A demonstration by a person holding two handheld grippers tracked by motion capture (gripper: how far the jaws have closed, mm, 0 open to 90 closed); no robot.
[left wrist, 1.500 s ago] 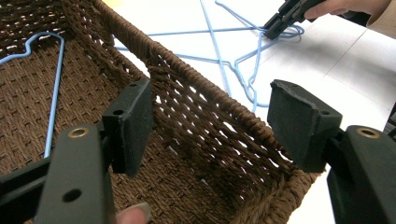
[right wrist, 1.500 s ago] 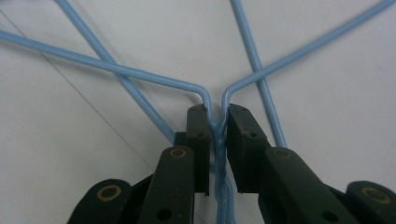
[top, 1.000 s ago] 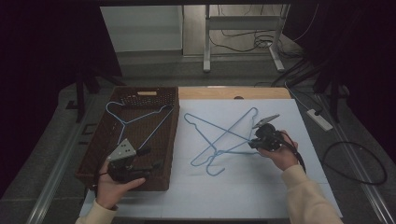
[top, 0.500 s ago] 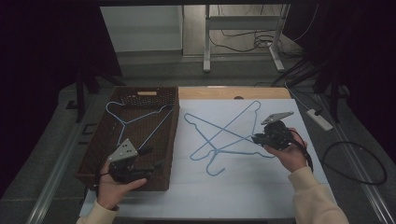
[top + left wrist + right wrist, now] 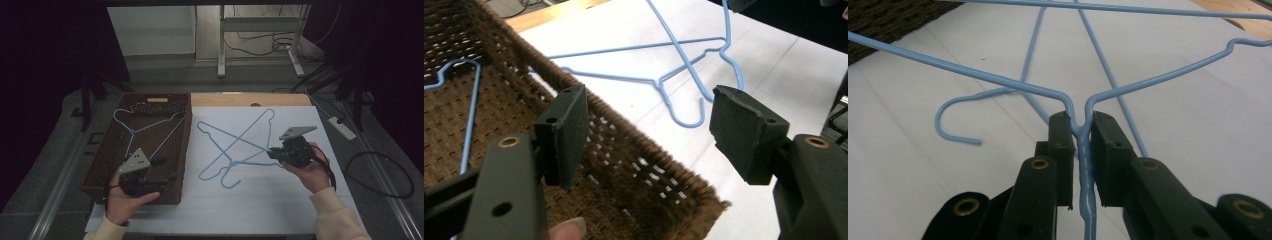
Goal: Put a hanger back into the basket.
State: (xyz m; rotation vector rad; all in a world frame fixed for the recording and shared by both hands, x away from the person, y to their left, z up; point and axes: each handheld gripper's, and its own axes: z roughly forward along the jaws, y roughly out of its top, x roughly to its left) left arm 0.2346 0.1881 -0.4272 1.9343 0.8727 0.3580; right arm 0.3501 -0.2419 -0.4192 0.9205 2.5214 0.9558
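Around your work you've got a brown wicker basket [image 5: 107, 165] sitting on the left side of the white table sheet [image 5: 280, 200], with one blue wire hanger [image 5: 145, 127] already lying inside it. Out on the sheet there are two more blue hangers crossed over each other, so they're kind of tangled. The one lying flat [image 5: 225, 165] has its hook pointing toward you, and its wire runs under the one you're holding.

Your right gripper [image 5: 274, 151] is pinching the held hanger [image 5: 1083, 145] right at the twisted neck, jaws pressed tight on both sides of the wire. In the right gripper view the two shoulders fan out from the pads and the neck runs back between the jaws. Your right hand [image 5: 312, 170] is over the right part of the sheet, gripper pointing left toward the middle.

Your left gripper [image 5: 649, 135] is hovering above the basket's near right wall, jaws spread wide with nothing between them. Your left hand [image 5: 125, 200] sits low at the basket's front edge.
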